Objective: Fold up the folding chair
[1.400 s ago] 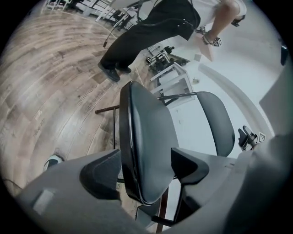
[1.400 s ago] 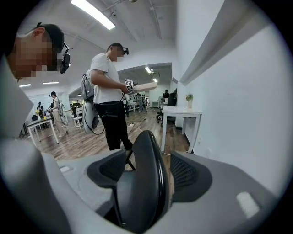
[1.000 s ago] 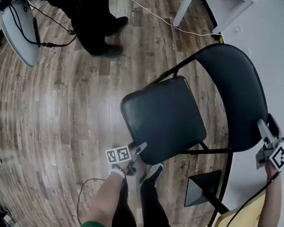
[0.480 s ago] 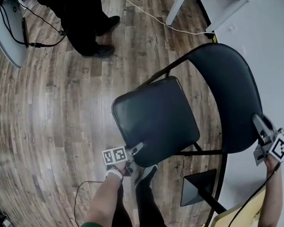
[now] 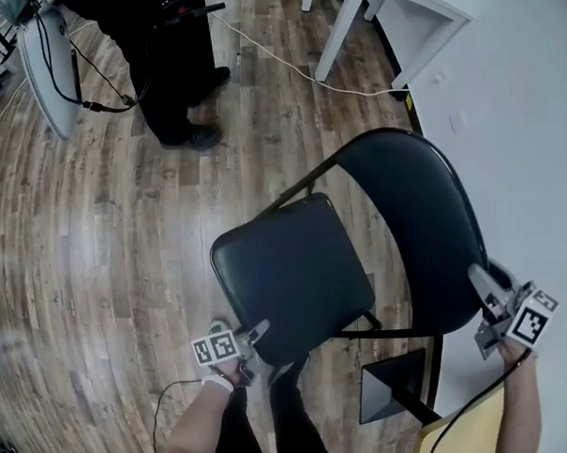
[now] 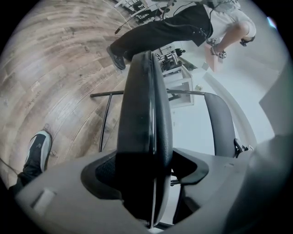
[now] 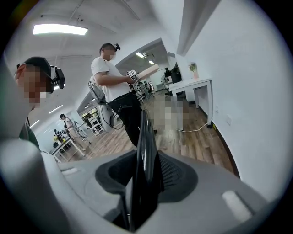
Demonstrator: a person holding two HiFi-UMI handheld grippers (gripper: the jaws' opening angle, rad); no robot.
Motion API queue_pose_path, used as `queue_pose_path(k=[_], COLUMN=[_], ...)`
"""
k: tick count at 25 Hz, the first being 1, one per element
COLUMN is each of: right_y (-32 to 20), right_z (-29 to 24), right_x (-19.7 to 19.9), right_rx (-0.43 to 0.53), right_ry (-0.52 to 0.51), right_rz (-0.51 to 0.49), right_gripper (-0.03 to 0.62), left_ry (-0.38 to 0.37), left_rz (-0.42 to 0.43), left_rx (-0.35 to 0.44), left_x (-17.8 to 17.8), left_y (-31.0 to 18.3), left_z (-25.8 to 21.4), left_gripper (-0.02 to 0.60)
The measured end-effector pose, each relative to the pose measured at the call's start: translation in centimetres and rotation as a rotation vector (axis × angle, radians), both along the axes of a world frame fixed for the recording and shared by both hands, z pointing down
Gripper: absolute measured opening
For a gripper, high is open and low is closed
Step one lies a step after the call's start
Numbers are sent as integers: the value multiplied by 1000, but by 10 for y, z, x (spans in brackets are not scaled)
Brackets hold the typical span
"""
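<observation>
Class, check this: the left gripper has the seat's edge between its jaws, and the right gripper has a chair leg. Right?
One error: the right gripper has the edge of the backrest between its jaws, not a leg; the right gripper view shows it. The left gripper does have the edge of the seat. Both grippers' jaws have just been closing.

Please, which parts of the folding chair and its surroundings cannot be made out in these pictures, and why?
- Chair's feet: head view, hidden under the seat and backrest.
- Seat's top surface: left gripper view shows it only edge-on.
- Backrest's face: right gripper view shows it only edge-on.
- Standing person: head view, cut off by the top edge above the legs.
- Dark panel beside the chair: head view, too unclear to identify.
</observation>
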State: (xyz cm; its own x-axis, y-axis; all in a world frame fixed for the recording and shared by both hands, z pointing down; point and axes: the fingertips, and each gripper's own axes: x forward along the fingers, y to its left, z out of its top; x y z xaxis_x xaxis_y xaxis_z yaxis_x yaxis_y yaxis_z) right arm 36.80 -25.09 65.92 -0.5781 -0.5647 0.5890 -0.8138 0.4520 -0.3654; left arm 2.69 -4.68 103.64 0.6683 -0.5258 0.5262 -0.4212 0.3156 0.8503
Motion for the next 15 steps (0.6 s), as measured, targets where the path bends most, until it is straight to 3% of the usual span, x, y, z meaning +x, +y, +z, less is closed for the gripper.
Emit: queue_pose_path(k=[6, 15], right_y=[24, 58], right_z=[-39, -96], right_x=[-18, -49], right_rx=[26, 55], right_ry=[-18, -70], right_rz=[25, 58], right_gripper=[140, 130], left_ry=[8, 15], left_rz=[-31, -12], left_rx=[33, 81], left_x=[-2, 45], left_y=[-6, -27], left_z=[-74, -180], left_gripper=[307, 284])
